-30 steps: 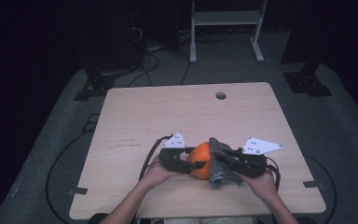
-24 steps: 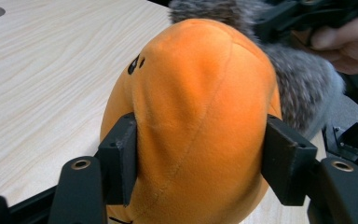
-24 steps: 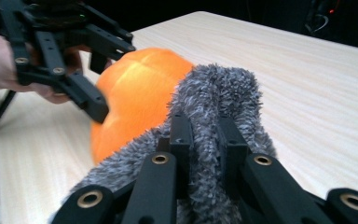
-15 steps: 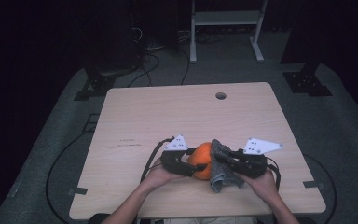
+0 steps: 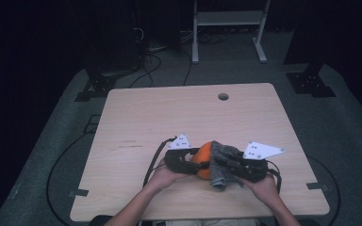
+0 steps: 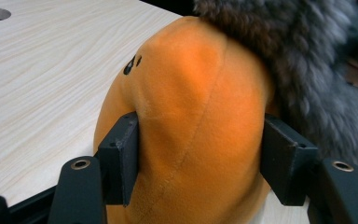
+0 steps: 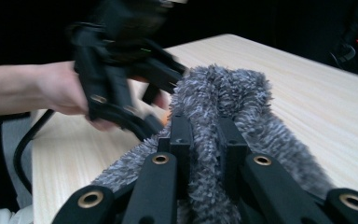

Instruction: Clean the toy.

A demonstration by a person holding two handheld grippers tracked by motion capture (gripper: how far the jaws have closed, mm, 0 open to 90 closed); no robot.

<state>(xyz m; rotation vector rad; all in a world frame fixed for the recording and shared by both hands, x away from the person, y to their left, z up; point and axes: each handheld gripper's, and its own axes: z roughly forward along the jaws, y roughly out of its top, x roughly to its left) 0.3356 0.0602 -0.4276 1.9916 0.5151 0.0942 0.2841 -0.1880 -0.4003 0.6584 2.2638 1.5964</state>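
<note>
High view: one wooden table with one round hole near its far edge; the upper and left parts of the top lie bare, while all the work sits at lower centre, close to the near edge. There the left gripper and right gripper meet over one orange plush toy with one grey furry cloth draped on its right side — two hands, two grippers, two soft things. A white frame stand stands beyond the table at top centre, on dark floor. Left gripper view: the jaws, having just been closing, press both sides of the orange plush toy; grey furry cloth crowds the upper right, bare table at upper left. Right gripper view: the jaws are pinched tight on a fold of the grey furry cloth at lower centre — the left gripper and its hand block the upper left; open table to the right.
</note>
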